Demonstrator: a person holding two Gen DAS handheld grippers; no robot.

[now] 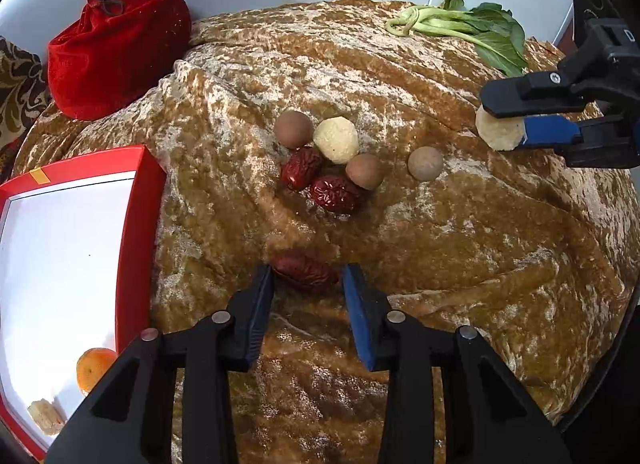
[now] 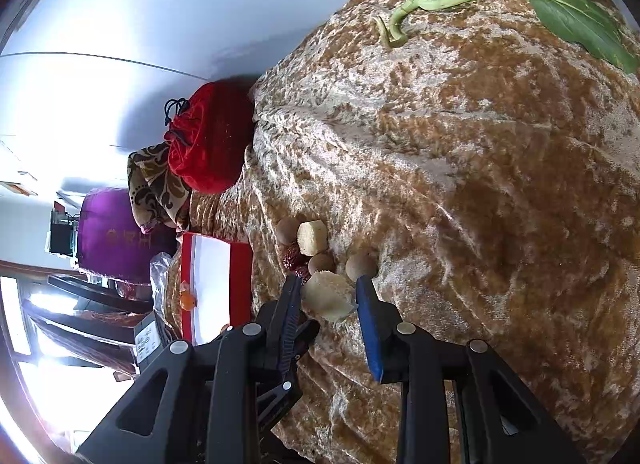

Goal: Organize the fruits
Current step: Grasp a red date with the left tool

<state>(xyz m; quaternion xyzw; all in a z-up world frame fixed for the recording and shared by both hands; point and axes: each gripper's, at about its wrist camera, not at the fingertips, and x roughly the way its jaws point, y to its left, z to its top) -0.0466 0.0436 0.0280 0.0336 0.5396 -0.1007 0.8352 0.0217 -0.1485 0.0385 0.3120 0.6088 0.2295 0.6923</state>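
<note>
Crushed brown-gold velvet cloth (image 1: 460, 264) covers the tabletop, lumpy and creased, white wall behind. Red tray (image 1: 138, 224) with white floor sits at the left edge; it already holds an orange fruit (image 1: 94, 368) and a pale chunk (image 1: 46, 416) near its front corner. Red drawstring pouch (image 1: 120, 52) at the back left corner, leafy greens (image 1: 472, 28) at the back right.

Middle of the cloth: cluster of two brown round fruits (image 1: 293, 129) (image 1: 364, 171), a pale cut piece (image 1: 336, 140) and two red dates (image 1: 301, 168) (image 1: 336, 193), all touching or nearly so. A third brown round fruit (image 1: 425, 163) lies just to the right, apart.

Left claw (image 1: 308, 284) is wide, fingers either side of a lone red date (image 1: 306, 270) near the front edge; not closed on it yet. Right claw (image 2: 328, 296) grips a pale banana-like slice (image 2: 328, 294), lifted off the cloth at the right side.

Risks, as judgement:
- The slice looks soft, and hard pinch could crush or split it; it sits at the fingertips, so it could slip out on the way to the tray.
- The date is wrinkled and oval; closing off-centre could squirt it forward or snag the loose velvet.
- Both claws heading for the tray at once could collide.
- Round fruits may roll on the uneven cloth if bumped.
</note>
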